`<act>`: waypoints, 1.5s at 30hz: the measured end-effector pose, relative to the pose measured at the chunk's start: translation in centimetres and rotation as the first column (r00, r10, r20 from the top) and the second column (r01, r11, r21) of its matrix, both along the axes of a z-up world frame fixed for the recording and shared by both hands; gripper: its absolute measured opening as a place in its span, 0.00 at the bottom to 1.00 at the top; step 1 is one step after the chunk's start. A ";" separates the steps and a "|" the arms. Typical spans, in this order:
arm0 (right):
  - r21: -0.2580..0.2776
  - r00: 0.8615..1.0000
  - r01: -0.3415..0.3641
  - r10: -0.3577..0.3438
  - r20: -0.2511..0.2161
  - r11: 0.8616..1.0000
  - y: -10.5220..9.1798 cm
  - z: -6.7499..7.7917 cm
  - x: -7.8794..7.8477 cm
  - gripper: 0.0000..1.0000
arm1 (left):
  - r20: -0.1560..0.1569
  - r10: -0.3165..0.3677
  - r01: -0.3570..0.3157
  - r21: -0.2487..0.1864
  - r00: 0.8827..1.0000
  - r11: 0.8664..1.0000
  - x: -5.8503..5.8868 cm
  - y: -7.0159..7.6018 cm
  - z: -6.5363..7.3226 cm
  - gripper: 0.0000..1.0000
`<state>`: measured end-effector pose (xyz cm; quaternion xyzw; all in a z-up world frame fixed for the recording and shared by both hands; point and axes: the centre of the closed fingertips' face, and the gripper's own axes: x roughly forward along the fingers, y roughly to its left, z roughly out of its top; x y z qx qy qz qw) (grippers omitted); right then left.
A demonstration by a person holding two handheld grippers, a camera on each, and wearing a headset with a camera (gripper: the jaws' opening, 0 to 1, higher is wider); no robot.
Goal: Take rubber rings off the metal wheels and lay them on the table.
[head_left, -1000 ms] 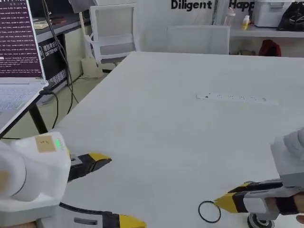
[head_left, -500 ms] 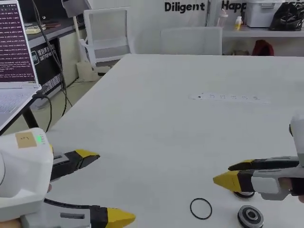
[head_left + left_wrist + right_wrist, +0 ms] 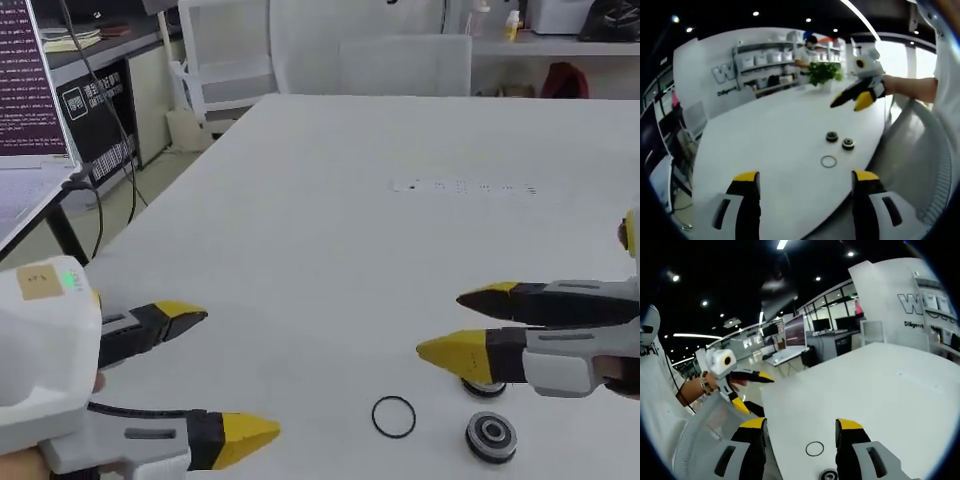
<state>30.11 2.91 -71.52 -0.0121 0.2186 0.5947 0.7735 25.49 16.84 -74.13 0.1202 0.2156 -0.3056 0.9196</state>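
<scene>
Two metal wheels point(image 3: 492, 436) sit on the white table point(image 3: 330, 230), one partly hidden behind the right gripper point(image 3: 440, 324). A thin black rubber ring point(image 3: 393, 417) lies just beside them. That gripper and the left gripper point(image 3: 240, 372) gape wide, holding nothing. A white power strip point(image 3: 465, 187) lies well beyond.

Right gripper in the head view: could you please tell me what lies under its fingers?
A metal wheel sits on the table below the right gripper; the lower finger covers its upper part in this view, so only its near edge shows.
</scene>
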 end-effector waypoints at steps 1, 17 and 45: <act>0.001 1.000 -0.002 0.002 0.001 1.000 -0.4 0.2 -0.1 0.54 | 0.001 0.006 -0.006 -0.004 1.000 1.000 -0.1 -0.1 0.1 0.76; -0.051 0.998 0.066 -0.065 0.023 0.997 -9.5 -1.1 0.3 0.56 | 0.047 -0.002 0.000 0.035 0.999 0.999 0.1 -3.0 2.6 0.75; -0.100 0.993 0.076 -0.084 -0.085 0.992 -14.1 -8.8 -0.1 0.50 | 0.138 -0.250 0.248 0.035 0.958 0.968 3.4 -14.6 5.9 0.72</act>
